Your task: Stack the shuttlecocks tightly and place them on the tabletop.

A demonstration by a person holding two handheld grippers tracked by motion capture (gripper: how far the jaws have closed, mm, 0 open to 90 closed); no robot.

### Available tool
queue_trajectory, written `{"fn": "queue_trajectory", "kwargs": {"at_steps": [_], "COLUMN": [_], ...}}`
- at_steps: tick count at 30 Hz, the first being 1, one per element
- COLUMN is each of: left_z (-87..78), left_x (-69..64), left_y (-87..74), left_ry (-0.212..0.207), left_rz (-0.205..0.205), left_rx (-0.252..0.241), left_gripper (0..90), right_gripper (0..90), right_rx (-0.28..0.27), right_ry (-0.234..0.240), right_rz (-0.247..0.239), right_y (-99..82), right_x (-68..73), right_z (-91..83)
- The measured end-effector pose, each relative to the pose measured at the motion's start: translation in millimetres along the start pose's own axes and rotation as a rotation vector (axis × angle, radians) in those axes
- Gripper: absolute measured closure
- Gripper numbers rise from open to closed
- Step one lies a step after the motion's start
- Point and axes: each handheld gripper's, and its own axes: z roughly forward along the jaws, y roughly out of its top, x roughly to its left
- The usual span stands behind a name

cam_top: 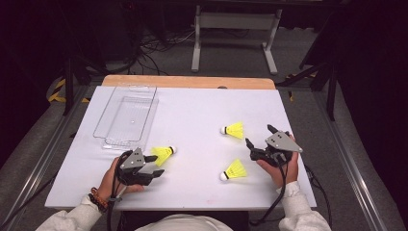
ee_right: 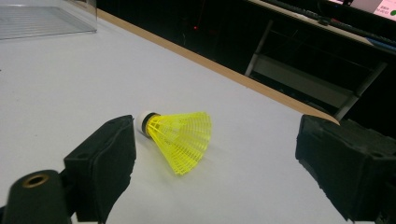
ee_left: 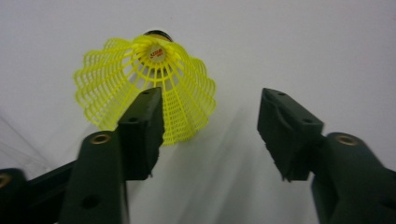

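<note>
White tabletop (cam_top: pixel 192 183), dark room; left hand-held gripper (cam_top: pixel 155 164) and right hand-held gripper (cam_top: pixel 260 136) gaping, empty.

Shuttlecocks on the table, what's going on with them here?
A person holds a gripper in each hand over a white table. The left gripper is at one yellow shuttlecock, its skirt beside one of the jaws, not yet gripped. The right gripper sits open near two more shuttlecocks. A clear tray lies beyond.

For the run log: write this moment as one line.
left gripper: open at nearest shuttlecock | right gripper: open, empty | tray: empty
</note>
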Motion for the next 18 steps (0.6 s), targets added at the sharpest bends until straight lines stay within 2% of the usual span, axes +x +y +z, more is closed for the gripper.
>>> {"fn": "queue_trajectory", "kwargs": {"at_steps": [2,7,13,16,18], "left_z": [3.4,6.3,10.3,11.9,11.3], "left_x": [0.5,3.8,3.9,2.8,1.9], "left_y": [2.4,4.5,8.4,10.4,10.1], "left_ry": [0.015,0.009,0.015,0.010,0.022], "left_rz": [-0.005,-0.022,-0.009,0.000,0.001], "left_rx": [0.012,0.011,0.018,0.014,0.019], "left_gripper": [46.2,53.9,66.5,72.8,76.2], "right_gripper": [13.1,13.3,13.6,13.6,13.5], "right_rx": [0.001,0.011,0.011,0.014,0.019], "right_ry": [0.000,-0.008,-0.028,-0.022,-0.016], "right_rz": [0.004,-0.008,-0.008,-0.008,-0.015], "right_y": [-0.5,-3.3,-5.2,-4.8,-4.5], "right_x": [-0.2,0.0,-3.0,-2.7,-1.6], "right_z": [1.3,-0.6,-5.9,-4.9,-3.0]}}
